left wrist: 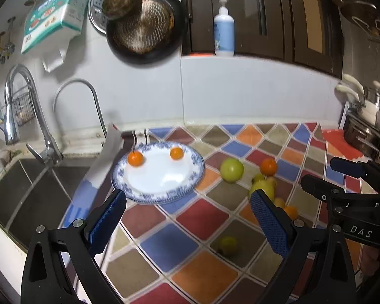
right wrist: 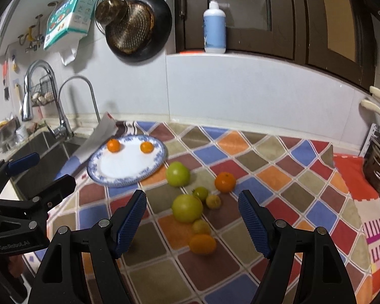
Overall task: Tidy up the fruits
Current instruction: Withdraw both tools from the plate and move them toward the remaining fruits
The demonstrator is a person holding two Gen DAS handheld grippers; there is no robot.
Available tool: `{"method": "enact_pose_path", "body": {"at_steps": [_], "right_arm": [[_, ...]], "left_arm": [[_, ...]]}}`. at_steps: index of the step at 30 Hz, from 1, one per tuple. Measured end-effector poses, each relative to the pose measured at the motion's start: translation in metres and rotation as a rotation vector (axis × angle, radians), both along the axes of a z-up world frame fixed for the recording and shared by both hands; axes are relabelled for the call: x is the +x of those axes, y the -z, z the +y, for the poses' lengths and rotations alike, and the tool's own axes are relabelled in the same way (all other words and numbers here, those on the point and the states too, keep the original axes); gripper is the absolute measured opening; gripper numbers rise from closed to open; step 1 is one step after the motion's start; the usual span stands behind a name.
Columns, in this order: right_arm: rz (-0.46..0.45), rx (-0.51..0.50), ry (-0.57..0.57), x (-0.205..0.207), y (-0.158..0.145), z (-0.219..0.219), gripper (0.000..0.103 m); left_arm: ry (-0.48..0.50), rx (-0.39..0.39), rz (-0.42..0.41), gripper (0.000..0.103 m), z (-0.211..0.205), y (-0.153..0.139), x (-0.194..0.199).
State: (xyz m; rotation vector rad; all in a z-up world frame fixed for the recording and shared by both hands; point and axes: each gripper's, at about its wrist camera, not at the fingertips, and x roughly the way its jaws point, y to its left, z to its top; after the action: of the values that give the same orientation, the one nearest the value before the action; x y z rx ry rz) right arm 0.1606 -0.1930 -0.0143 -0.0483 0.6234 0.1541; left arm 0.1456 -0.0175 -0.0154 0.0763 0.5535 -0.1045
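Checkered cloth covers the counter; your right gripper (right wrist: 192, 217) and left gripper (left wrist: 187, 215) hover spread and empty. Loose fruit (right wrist: 187, 208) lies just ahead. Centre one piece between the pads, then carry it to the plate (right wrist: 109, 177).

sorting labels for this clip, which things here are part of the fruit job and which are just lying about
Job: plate, two small oranges on it, loose fruit on the cloth: green ones, orange.

Lying about: pump bottle, hanging pan, taps, sink.
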Motion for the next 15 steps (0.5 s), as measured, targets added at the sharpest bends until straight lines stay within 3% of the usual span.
{"method": "enact_pose_path", "body": {"at_steps": [8, 15], "right_arm": [[0.097, -0.021, -0.017, -0.001, 0.035, -0.008, 0.075], [0.171, -0.009, -0.021, 0.006, 0.062, -0.014, 0.072]], "left_arm": [[0.006, 0.030, 0.082, 0.100, -0.010, 0.036, -0.002], [0.048, 0.039, 0.151, 0.090, -0.018, 0.062, 0.006]]}}
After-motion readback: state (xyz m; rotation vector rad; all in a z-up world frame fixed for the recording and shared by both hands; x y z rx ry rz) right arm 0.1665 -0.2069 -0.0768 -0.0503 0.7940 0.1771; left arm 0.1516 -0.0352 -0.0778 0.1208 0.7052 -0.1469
